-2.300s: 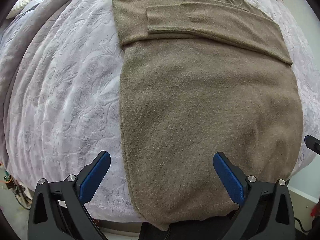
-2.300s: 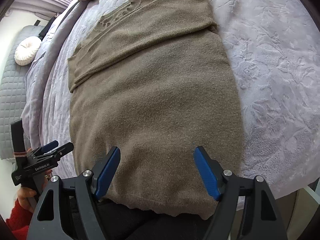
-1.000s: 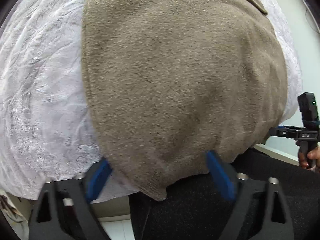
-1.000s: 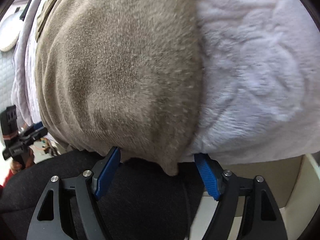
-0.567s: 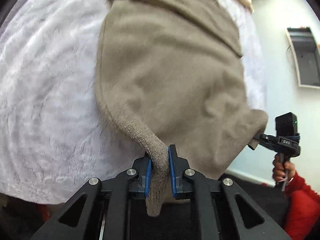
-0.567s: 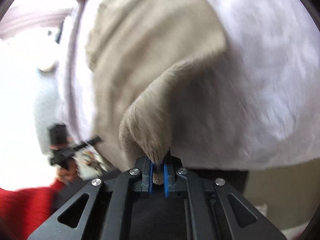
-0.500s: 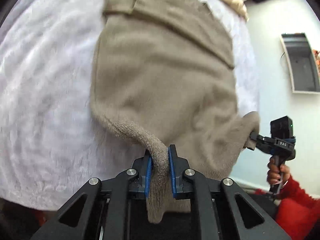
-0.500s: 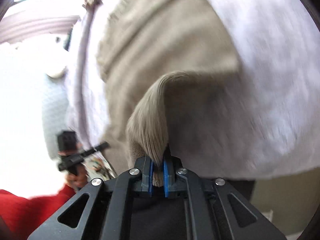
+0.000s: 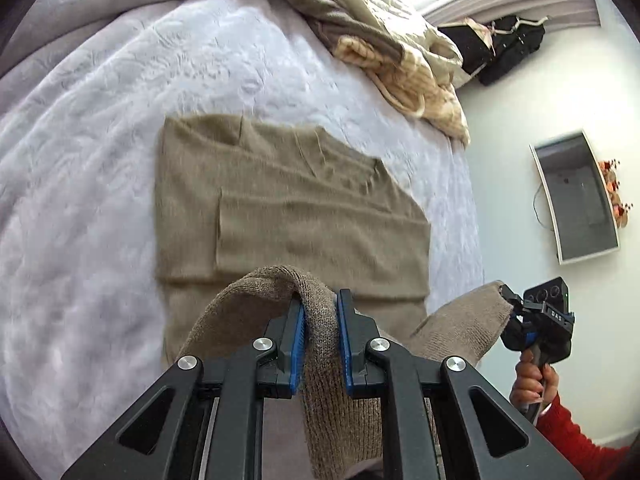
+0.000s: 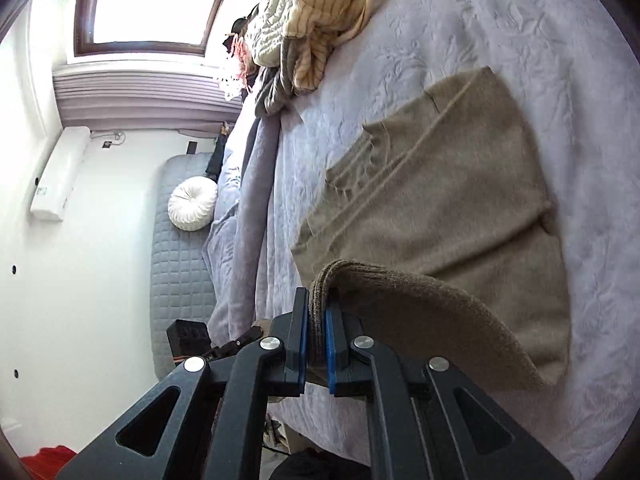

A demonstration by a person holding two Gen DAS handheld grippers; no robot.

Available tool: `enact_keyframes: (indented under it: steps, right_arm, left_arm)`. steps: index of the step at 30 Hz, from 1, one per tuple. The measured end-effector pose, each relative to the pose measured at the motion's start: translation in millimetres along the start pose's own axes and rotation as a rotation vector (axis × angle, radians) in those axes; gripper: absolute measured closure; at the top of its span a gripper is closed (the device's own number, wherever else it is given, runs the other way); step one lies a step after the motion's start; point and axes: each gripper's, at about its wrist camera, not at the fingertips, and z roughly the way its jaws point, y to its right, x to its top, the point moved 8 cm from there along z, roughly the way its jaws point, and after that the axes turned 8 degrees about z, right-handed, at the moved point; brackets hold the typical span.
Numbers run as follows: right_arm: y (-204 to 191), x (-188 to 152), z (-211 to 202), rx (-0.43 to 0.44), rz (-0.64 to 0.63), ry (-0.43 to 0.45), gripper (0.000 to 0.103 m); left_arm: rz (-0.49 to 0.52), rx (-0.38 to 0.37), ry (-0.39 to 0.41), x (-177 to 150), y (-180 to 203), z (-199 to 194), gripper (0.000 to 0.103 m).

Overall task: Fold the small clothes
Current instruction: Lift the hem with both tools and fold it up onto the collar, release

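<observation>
Your left gripper [image 9: 320,340] is clamped tight on one bottom corner of the brown sweater [image 9: 288,216], the knit bunched between the blue pads [image 9: 298,344] and hanging down below the fingers. Your right gripper [image 10: 316,344] is pinched shut on the other hem corner, and from the left camera you can see it off to the right [image 9: 516,316], fabric drawn out to its tip. Two corners, held level and apart: that keeps the hem [image 10: 420,292] stretched so it travels as one straight edge instead of sagging in the middle.

Just ahead of both grippers the hem arches up off the bed, while the rest of the sweater lies flat beyond, sleeves crossed over the chest and the collar [image 9: 360,176] at the far end. Looks like a bottom-to-top fold in hand; carry it forward toward the collar.

Farther out, the lilac bedspread [image 9: 100,120] gives a soft bed that may drag at the knit. At the far edge sits a pile of clothes [image 9: 384,40], well clear.
</observation>
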Motion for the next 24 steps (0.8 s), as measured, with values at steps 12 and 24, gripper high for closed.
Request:
enact_keyframes:
  steps: [12,24]
  right_arm:
    - [49,115,55,-0.063,0.107,0.071,0.095]
    - [99,140,84,-0.007,0.146,0.073,0.092]
  left_arm:
    - [-0.051,0.127,0.027,72,-62,81,0.086]
    - [-0.011,0.204,0.042,69,-62,88,0.08]
